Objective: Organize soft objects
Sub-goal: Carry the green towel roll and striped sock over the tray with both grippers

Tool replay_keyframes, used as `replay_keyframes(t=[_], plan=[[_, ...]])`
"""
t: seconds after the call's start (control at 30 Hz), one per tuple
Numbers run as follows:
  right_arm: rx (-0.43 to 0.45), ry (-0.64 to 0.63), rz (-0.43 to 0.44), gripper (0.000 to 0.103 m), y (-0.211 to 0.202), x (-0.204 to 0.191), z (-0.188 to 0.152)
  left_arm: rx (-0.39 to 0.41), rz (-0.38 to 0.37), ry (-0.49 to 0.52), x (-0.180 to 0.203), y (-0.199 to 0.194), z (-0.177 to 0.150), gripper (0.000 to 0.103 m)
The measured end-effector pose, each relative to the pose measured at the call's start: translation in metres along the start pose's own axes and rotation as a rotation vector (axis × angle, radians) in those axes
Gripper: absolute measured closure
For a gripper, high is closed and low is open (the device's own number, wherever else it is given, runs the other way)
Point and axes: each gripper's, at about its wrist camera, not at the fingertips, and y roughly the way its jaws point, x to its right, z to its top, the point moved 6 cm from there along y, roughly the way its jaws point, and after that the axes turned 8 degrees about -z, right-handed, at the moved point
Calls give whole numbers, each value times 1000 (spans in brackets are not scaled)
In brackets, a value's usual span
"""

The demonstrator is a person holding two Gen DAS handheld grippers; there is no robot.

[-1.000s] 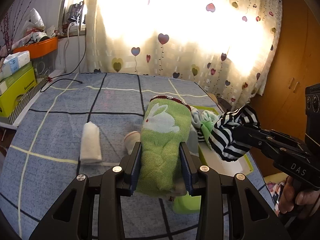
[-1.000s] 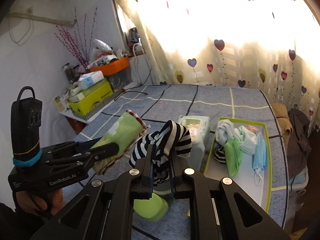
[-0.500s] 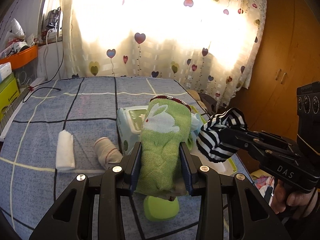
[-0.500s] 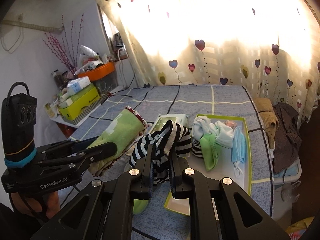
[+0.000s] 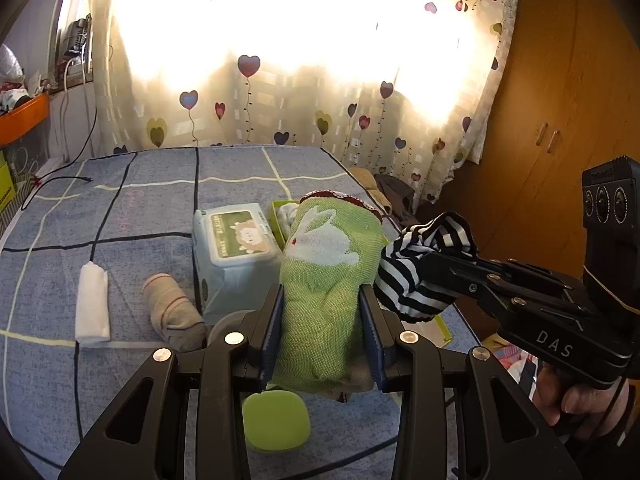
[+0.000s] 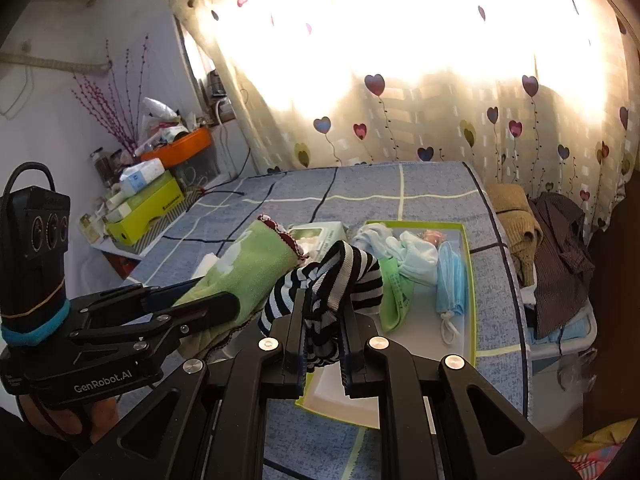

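The left gripper (image 5: pixel 323 332) is squeezing a green cloth (image 5: pixel 330 276) with a white bunny on it, holding it up above the bed (image 5: pixel 140 208). The right gripper (image 6: pixel 322 334) is pinching a black and white striped sock (image 6: pixel 324 284), also up in the air, just beside the green cloth.

The left wrist view is showing things the other view is not: a folded white cloth (image 5: pixel 93 306) and a rolled tan sock (image 5: pixel 172 316) lying on the bed, near a pack of wipes (image 5: pixel 234 252), and a small green pad (image 5: pixel 277 420) down under the gripper.

The right wrist view is looking into the green tray (image 6: pixel 469 280) on the bed. Inside it are lying pale socks (image 6: pixel 416 256), a green sock (image 6: pixel 394 292) and a blue face mask (image 6: pixel 451 284). In the left wrist view the green cloth is hiding most of that tray. Past the bed's edge, a brown sweater (image 6: pixel 514 220) is piled up.
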Motion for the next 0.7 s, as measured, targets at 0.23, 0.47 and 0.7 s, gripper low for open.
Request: replay_keyframes(t=[0.23, 0.47, 0.7], plan=[[-27, 31, -15, 91, 8, 20, -7, -39, -15, -4, 9, 20, -5, 65], [-68, 54, -37, 91, 23, 40, -18, -90, -26, -12, 14, 44, -12, 65], [-133, 77, -70, 91, 42, 61, -37, -145, -32, -29, 15, 66, -21, 65]])
